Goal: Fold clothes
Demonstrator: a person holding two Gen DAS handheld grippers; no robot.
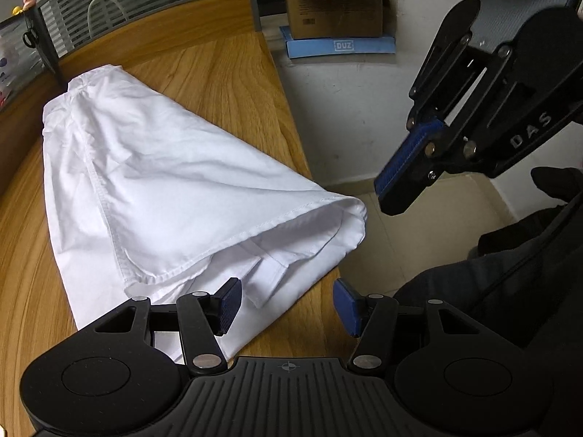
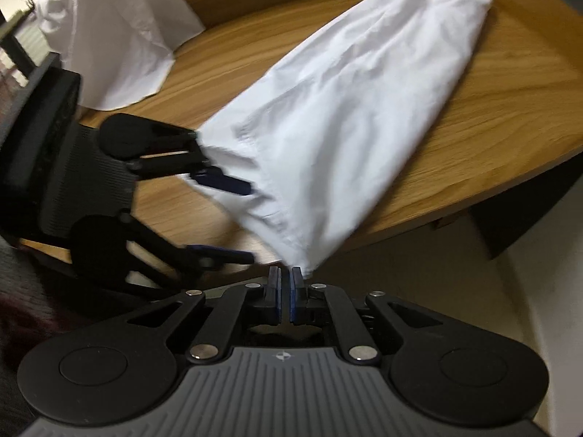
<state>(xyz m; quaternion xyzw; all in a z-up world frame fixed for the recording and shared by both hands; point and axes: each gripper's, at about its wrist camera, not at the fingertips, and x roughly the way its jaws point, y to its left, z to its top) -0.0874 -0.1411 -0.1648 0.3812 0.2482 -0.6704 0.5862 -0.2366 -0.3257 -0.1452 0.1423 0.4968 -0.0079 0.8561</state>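
Wooden surface (image 1: pixel 226 83) filling upper left of left wrist view, cardboard box (image 1: pixel 335 3) beyond. We are working white garment (image 1: pixel 175 182), narrow-folded, lying at centre. Left gripper (image 1: pixel 284 306) fingers spread over near hem, pinching nothing. Right gripper (image 2: pixel 286 295) fingers nearly pressed together, empty, beside garment corner. Judged step: regrasping hem. Next: both must pinch near edge, then carry it towards far end.

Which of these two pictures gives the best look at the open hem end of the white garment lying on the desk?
The left wrist view. There the white garment lies sharp, its hem gaping open at the wooden desk's edge, layers and stitching visible. The right wrist view shows the same garment blurred, the hem end crumpled toward the camera, its opening not readable.
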